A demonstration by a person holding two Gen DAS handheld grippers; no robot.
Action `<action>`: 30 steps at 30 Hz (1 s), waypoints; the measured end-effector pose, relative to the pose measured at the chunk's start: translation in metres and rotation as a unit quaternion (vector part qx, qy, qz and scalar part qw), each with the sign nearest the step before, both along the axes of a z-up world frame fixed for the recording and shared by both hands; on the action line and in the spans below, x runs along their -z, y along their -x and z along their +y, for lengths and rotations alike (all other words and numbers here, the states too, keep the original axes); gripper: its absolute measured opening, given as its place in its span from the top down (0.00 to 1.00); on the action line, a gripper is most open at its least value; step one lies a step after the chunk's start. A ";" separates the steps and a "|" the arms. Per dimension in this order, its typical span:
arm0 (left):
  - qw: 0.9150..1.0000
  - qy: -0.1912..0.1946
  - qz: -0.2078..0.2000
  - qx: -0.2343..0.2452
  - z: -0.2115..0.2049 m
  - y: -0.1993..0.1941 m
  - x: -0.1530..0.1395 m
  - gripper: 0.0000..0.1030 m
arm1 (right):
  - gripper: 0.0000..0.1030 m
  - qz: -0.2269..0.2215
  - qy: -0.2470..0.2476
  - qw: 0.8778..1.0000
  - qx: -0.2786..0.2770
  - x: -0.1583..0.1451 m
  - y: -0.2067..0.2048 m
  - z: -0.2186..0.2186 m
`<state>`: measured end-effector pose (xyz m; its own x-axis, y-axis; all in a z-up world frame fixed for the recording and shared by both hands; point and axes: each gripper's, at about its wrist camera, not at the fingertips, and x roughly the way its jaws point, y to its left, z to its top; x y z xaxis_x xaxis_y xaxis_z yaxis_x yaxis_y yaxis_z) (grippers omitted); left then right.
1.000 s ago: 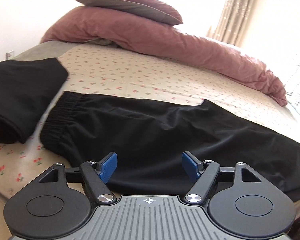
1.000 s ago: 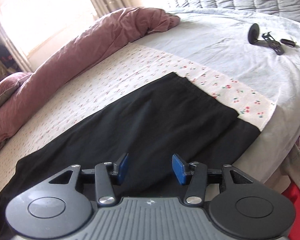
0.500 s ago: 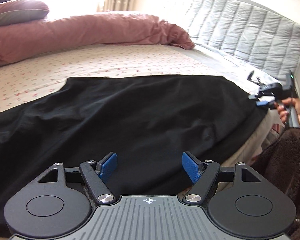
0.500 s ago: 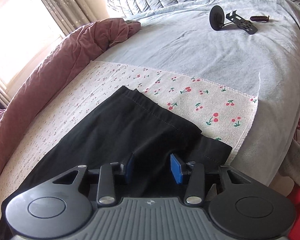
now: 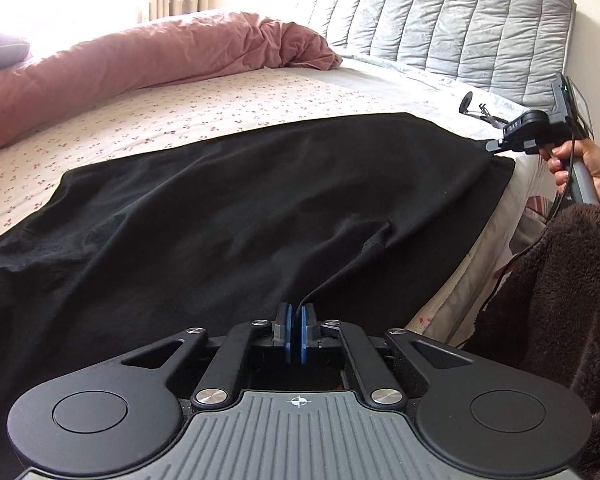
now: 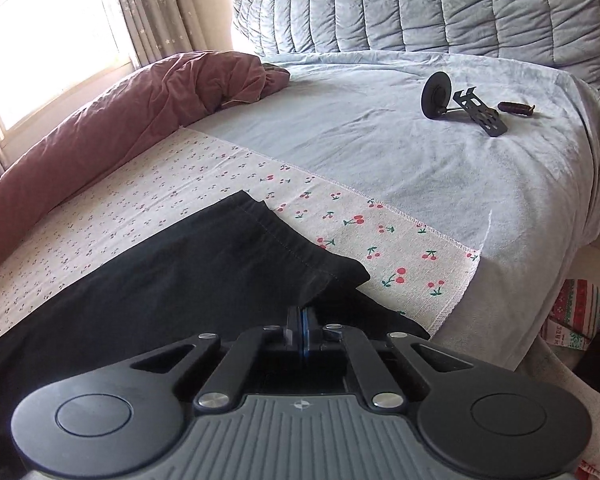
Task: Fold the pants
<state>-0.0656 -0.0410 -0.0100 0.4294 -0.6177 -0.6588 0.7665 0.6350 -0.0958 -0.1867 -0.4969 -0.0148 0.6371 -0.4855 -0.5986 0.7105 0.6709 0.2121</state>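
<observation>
Black pants [image 5: 228, 216] lie spread along the near side of the bed on a cherry-print cloth [image 5: 172, 120]. My left gripper [image 5: 296, 316] is shut on the near edge of the pants fabric. My right gripper [image 6: 302, 314] is shut on the hem end of a pant leg [image 6: 236, 264], near the corner of the cherry-print cloth [image 6: 380, 240]. In the left wrist view the right gripper [image 5: 496, 146] shows at the far right, pinching the pants' end.
A rolled pink duvet [image 5: 140, 60] lies along the far side of the bed. A grey quilted headboard [image 6: 440, 8] stands behind. A black metal stand with a disc [image 6: 456, 104] lies on the light blue sheet [image 6: 380, 140]. The bed edge drops off at right.
Both grippers have closed from open onto the pants fabric. The left view has swung further right toward the headboard; the right gripper has moved to the hem end.
</observation>
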 end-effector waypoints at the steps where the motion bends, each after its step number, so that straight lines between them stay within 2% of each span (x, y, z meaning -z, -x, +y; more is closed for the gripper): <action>1: 1.000 0.003 0.005 0.000 0.002 0.000 -0.001 1.00 | 1.00 0.003 0.002 1.000 -0.003 0.000 0.002 0.001; 8: 1.000 -0.004 0.013 0.019 0.004 0.004 -0.004 1.00 | 1.00 0.041 0.015 0.999 -0.003 0.004 0.012 0.007; 24: 0.998 -0.034 0.023 0.053 0.001 0.008 -0.002 1.00 | 0.99 0.089 0.025 0.996 0.004 0.010 0.021 0.010; 25: 0.997 -0.035 0.026 0.058 0.002 0.008 -0.003 0.98 | 0.97 0.098 0.031 0.995 0.009 0.009 0.021 0.010; 26: 0.997 -0.033 0.026 0.063 0.004 0.007 -0.006 0.91 | 0.92 0.102 0.039 0.994 0.013 0.006 0.021 0.010; 27: 0.997 -0.027 0.027 0.070 0.007 0.006 -0.009 0.88 | 0.80 0.099 0.048 0.994 0.017 0.003 0.023 0.009; 28: 0.997 -0.017 0.027 0.072 0.012 0.004 -0.013 0.80 | 0.68 0.093 0.054 0.994 0.020 -0.002 0.024 0.007; 29: 0.998 -0.006 0.022 0.065 0.017 0.001 -0.019 0.65 | 0.64 0.084 0.058 0.995 0.021 -0.006 0.025 0.005; 30: 0.998 0.000 0.015 0.054 0.022 -0.003 -0.025 0.55 | 0.62 0.076 0.059 0.995 0.021 -0.011 0.025 0.002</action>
